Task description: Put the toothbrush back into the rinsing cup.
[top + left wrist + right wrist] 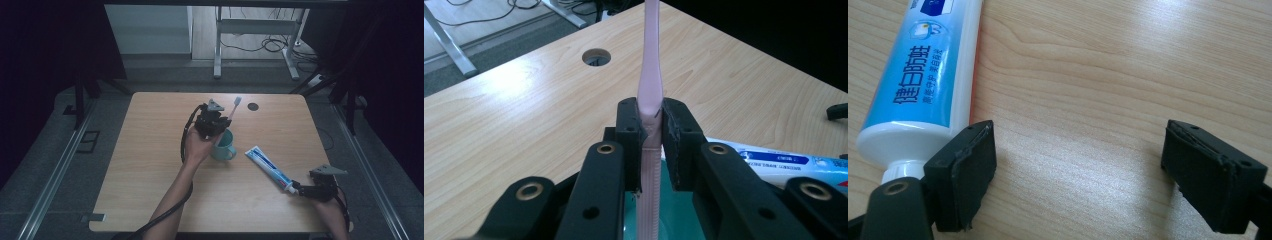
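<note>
A pink toothbrush [647,95] was held firmly between the jaws of the left gripper [212,121], clamped at the waist of its handle, with the bristled head [237,101] raised toward the far side of the wooden table [150,145] and the ribbed lower end pointed down into the teal cup [225,147]. The cup stood near the middle of the table, just beside the flat end of the toothpaste tube [267,167]. The step in hand was judged to be the lowering of the brush into the cup. For this to be done well, the handle's lower end would have to be kept inside the rim, away from the wall, so that the light cup was not pushed or tipped. The grip would best be kept closed until the handle's end was felt to rest on the bottom, and only then eased, so that the brush could lean gently against the rim rather than drop. The right gripper [300,191] was seen resting low at the near right of the table with its jaws spread wide and nothing between them, one pad [965,170] lying just beside the white cap end of the tube [923,90]; it would be best left still, so the tube was not nudged toward the cup.
</note>
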The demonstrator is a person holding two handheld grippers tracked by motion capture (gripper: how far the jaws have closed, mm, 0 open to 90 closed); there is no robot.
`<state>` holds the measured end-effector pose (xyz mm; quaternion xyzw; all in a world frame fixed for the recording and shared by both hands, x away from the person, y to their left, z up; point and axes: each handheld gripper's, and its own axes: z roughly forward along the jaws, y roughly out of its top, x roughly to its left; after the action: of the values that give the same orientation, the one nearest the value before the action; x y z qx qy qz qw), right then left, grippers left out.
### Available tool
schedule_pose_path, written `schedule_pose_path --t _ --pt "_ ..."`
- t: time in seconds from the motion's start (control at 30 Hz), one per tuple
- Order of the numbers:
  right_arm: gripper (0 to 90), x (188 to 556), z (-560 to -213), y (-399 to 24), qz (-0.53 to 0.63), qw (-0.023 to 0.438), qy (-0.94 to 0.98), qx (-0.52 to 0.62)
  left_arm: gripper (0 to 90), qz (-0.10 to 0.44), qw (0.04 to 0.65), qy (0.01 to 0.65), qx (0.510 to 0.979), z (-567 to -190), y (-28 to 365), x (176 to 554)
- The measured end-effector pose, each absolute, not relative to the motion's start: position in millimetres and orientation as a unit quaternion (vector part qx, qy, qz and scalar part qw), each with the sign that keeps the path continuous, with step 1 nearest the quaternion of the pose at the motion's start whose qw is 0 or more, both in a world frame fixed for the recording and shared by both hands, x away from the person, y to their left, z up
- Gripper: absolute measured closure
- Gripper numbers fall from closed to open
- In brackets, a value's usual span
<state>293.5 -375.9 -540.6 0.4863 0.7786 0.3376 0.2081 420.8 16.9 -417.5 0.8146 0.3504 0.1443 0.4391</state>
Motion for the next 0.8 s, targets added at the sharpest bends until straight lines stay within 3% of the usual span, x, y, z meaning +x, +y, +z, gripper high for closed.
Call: schedule_pose_path --t 0.8 --pt "14.2 293.5 -540.6 -375.9 0.338 0.208 0.779 0.487 78.5 0.128 0.424 0.365 0.819 -444.0 18.8 422.2"
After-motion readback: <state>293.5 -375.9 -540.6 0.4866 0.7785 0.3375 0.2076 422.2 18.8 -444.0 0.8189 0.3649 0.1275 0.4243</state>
